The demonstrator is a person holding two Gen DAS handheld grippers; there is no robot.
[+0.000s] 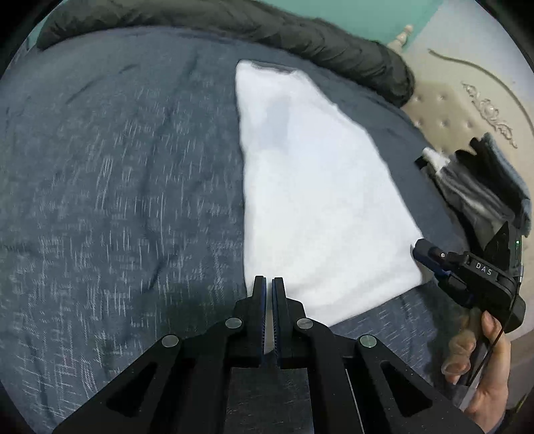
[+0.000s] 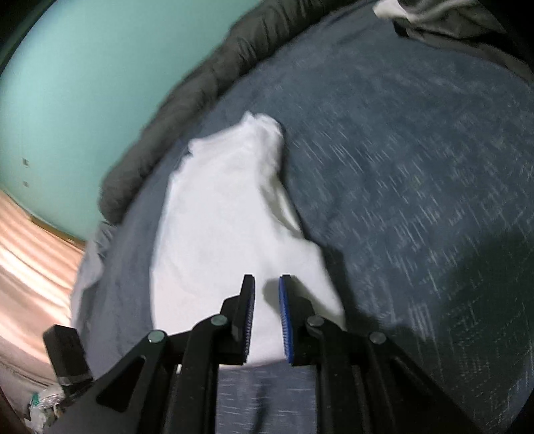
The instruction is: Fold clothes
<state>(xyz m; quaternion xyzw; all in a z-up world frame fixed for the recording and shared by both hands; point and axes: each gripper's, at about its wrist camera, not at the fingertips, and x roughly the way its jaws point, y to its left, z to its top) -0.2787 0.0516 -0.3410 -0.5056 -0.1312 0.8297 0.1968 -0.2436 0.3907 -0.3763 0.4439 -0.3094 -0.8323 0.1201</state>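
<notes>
**White garment flat on the bed, both grippers at its near edge**

Starting at the left, we see the blue-grey bedspread [image 1: 116,187] filling most of the left wrist view, with a dark rolled quilt [image 1: 267,30] along its far edge. Our left gripper [image 1: 269,283] has its jaws almost together, only a thin slit between them and nothing caught there; the tips sit at the near left corner of the white garment [image 1: 313,187]. The garment lies flat on the bedspread, stretching away from us and narrowing toward the far end.

Further right, our right gripper [image 1: 425,248] meets the garment's near right corner, held by a hand [image 1: 484,367]. In the right wrist view its jaws [image 2: 267,283] stand apart, with white cloth showing in the gap just beyond them; we cannot tell whether the tips touch it. A pile of dark clothes [image 1: 477,187] lies beyond, against the padded headboard [image 1: 450,100].
</notes>
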